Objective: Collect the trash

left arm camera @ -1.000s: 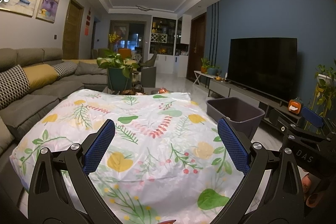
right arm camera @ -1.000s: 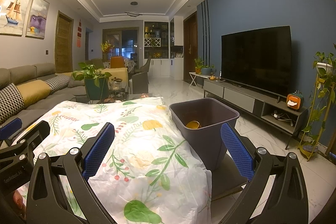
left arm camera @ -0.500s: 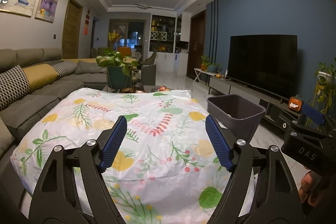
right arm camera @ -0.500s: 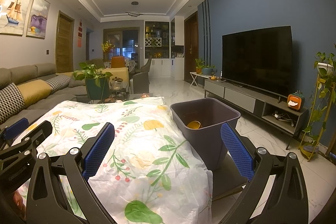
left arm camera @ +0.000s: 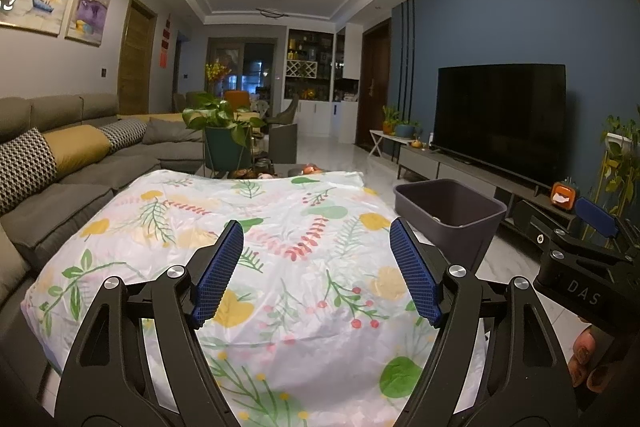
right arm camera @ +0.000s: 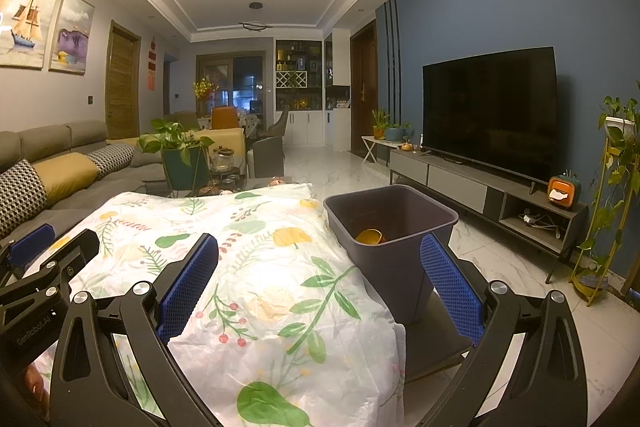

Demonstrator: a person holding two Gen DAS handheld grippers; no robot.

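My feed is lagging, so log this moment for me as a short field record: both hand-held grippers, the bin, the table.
left hand-held gripper: open, holding nothing
right hand-held gripper: open, holding nothing
trash bin: dark grey, at the table's right edge
bin contents: one orange item
table cover: floral cloth, no trash visible on it

Left gripper (left arm camera: 316, 271) jaws parted, empty; right gripper (right arm camera: 320, 287) wider, seemingly empty.
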